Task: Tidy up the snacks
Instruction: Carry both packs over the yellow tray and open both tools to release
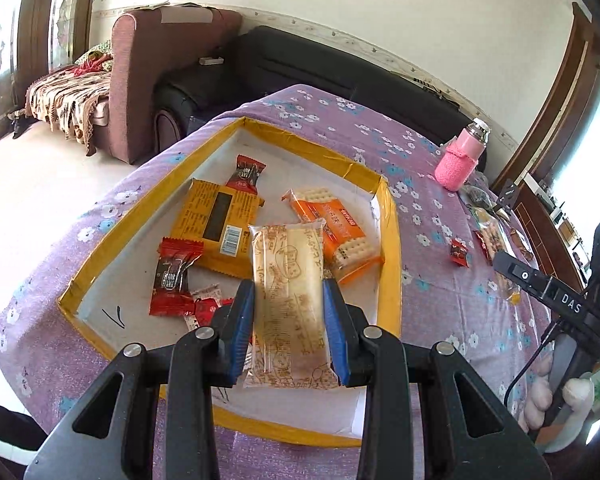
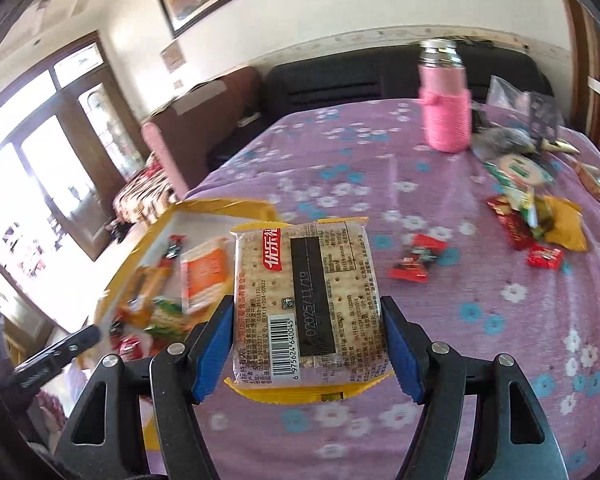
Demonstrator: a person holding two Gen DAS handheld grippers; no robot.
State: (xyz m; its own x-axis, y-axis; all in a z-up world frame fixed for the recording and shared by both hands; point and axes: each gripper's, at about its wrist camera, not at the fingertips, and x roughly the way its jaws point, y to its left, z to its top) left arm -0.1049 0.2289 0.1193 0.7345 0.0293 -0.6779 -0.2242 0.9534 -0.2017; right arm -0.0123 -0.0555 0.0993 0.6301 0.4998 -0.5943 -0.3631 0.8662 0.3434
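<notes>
My left gripper (image 1: 288,288) is shut on a long clear-wrapped pale pastry packet (image 1: 288,300), held over the shallow white tray with a yellow taped rim (image 1: 392,240). In the tray lie a yellow cracker pack (image 1: 216,224), an orange cracker pack (image 1: 336,228) and red-and-black candy packets (image 1: 174,276). My right gripper (image 2: 306,308) is shut on a square yellow-edged cracker pack (image 2: 304,304), held above the purple cloth to the right of the tray (image 2: 256,210). The right gripper also shows at the far right of the left wrist view, a hand on its handle.
A purple flowered cloth (image 2: 500,320) covers the table. A pink knit-sleeved bottle (image 2: 446,120) stands at the back. Loose snacks lie at the right: red candy packets (image 2: 414,264), a red bar, a yellow bag (image 2: 566,228). Sofas (image 1: 300,68) stand beyond the table.
</notes>
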